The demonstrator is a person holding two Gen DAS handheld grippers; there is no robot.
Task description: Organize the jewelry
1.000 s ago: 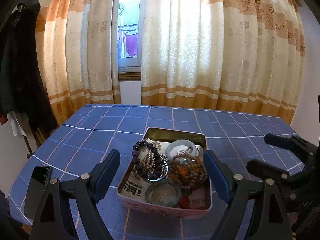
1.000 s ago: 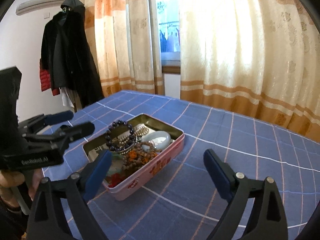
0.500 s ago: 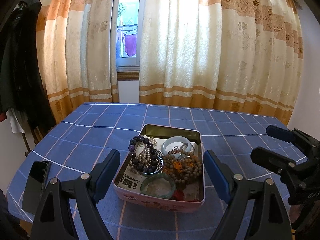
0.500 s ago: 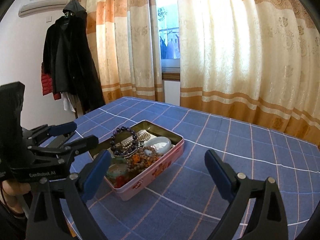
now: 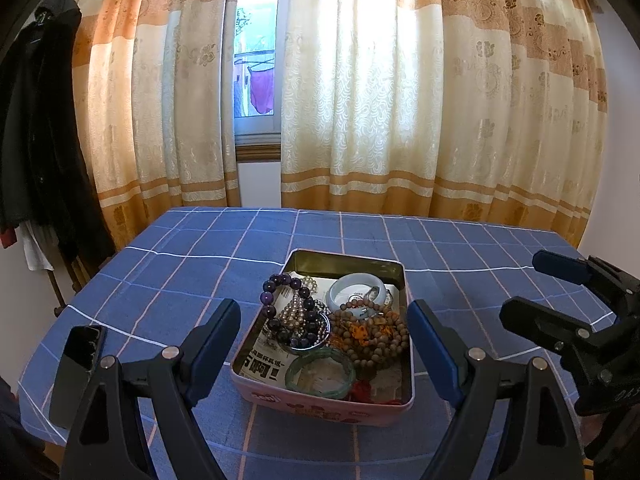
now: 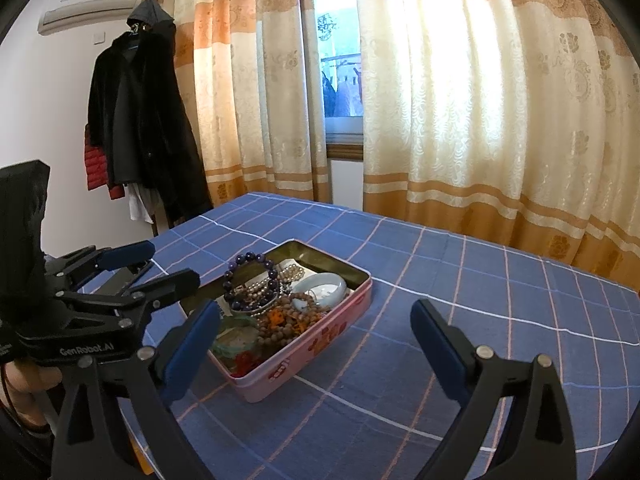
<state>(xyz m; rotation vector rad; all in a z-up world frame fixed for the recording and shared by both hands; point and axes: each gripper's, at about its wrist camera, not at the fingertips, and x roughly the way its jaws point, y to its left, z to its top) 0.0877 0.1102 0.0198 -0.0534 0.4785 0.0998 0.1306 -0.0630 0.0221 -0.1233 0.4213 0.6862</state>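
A pink tin (image 5: 320,402) (image 6: 320,344) stands open on the blue checked tablecloth (image 5: 180,280). Inside lie a dark purple bead bracelet (image 5: 276,296) (image 6: 248,272), a pale bangle (image 5: 358,288) (image 6: 324,286), brown wooden beads (image 5: 372,334) (image 6: 288,320), a green bangle (image 5: 320,372) and pearly beads. My left gripper (image 5: 324,344) is open, held back from the tin's near side, nothing between its fingers. It appears in the right wrist view as the left gripper (image 6: 160,268). My right gripper (image 6: 316,340) is open and empty, to the right of the tin; in the left wrist view the right gripper (image 5: 536,288) shows at the right edge.
A black phone (image 5: 76,368) lies at the table's front left corner. Patterned curtains (image 5: 380,100) and a window (image 5: 256,60) stand behind the table. Dark coats (image 6: 136,120) hang on a rack at the left. Bare cloth (image 6: 500,300) stretches right of the tin.
Both grippers have drawn back and risen from the tin, so it sits smaller and farther off in each view. Both stay open; the jewelry has not moved.
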